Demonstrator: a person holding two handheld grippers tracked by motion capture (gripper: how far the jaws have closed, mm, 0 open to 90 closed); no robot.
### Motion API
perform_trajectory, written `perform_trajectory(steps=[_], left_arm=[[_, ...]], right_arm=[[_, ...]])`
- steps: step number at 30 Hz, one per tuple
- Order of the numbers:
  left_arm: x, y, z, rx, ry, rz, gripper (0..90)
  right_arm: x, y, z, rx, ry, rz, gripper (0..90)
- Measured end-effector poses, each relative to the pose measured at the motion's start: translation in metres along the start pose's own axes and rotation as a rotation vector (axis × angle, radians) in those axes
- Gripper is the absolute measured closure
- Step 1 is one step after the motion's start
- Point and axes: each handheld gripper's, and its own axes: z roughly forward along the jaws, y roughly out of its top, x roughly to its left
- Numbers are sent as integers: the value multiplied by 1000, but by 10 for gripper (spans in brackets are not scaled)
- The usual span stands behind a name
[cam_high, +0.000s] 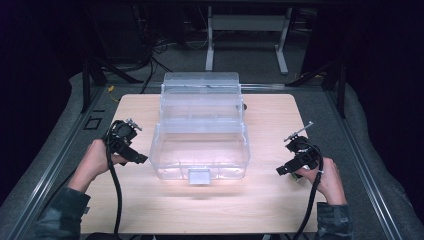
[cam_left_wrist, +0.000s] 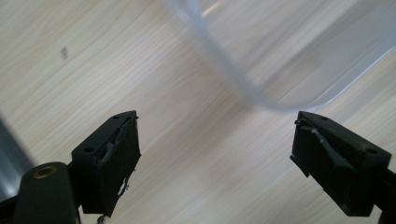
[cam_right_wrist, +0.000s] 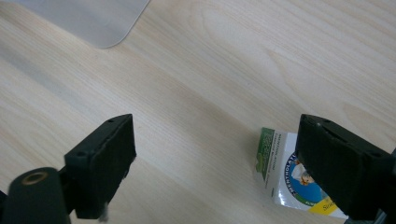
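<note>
Left gripper (cam_high: 131, 141): at the table's (cam_high: 150, 210) left side, jaws wide apart, nothing between them; its own view showed the clear box's rounded rim just ahead. Clear plastic box (cam_high: 200, 145): mid-table, lid raised at the back, apparently empty. Right gripper (cam_high: 295, 155): at the right side, jaws likewise wide, empty. Small printed packet (cam_right_wrist: 285, 170): on the wood beside the right jaw, plain in the right gripper view, barely visible from above. Judged: box opened; packet not yet picked up or loaded.

Light wood desk (cam_high: 260, 210) under bright overhead light. Grey padding (cam_high: 372, 145) flanks it on both sides. Beyond lies grey floor (cam_high: 245, 57) with tangled cables (cam_high: 167, 47) and a white metal stand (cam_high: 247, 22). Surroundings dark.
</note>
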Motion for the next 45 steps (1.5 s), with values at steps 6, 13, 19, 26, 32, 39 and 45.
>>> perform_trajectory(steps=[6, 13, 19, 26, 32, 39, 45], left_arm=[[2, -30, 8, 14, 41, -76, 96], [5, -53, 47, 33, 12, -134, 35], [0, -55, 63, 80, 7, -122, 32], [2, -60, 65, 87, 8, -123, 22], [1, -60, 65, 79, -1, -116, 2], [1, -61, 65, 78, -8, -112, 1], [1, -60, 65, 73, -11, -110, 1]], right_arm=[[-4, -2, -2, -1, -3, 7, 85], [-9, -9, -6, 21, -32, -4, 67], [-18, -12, -9, 3, -48, 24, 28], [-24, -14, -4, 28, -55, 33, 0], [-33, -15, 3, 49, -82, 62, 0], [-47, -17, 18, 83, -104, 81, 11], [-52, -17, 28, 124, -70, 88, 10]])
